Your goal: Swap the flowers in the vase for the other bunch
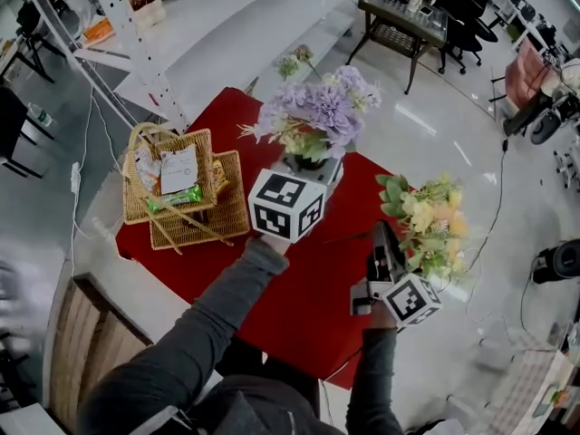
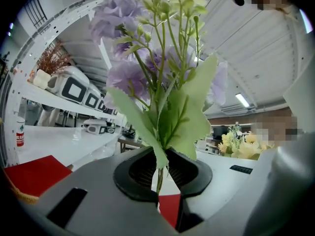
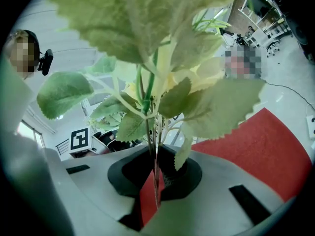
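Note:
The purple bunch [image 1: 319,114] stands upright in my left gripper [image 1: 313,164], which is shut on its stems above the red table [image 1: 313,275]. Up close, the green stems [image 2: 159,177] and leaves rise between the black pads [image 2: 135,173] of my left gripper [image 2: 160,178]. The yellow bunch [image 1: 433,222] sits to the right, off the table's edge, with my right gripper [image 1: 382,232] shut on it. Its thin stems [image 3: 155,173] are pinched between the dark pads [image 3: 174,173] of my right gripper [image 3: 155,183]. I cannot make out a vase in any view.
Two wicker baskets [image 1: 181,193] holding packets stand on the table's left part. A white shelf rack [image 1: 154,34] rises behind them. A black side table [image 1: 403,16] stands far back, a wooden seat [image 1: 91,352] at the lower left, and cables run over the floor [image 1: 498,198] on the right.

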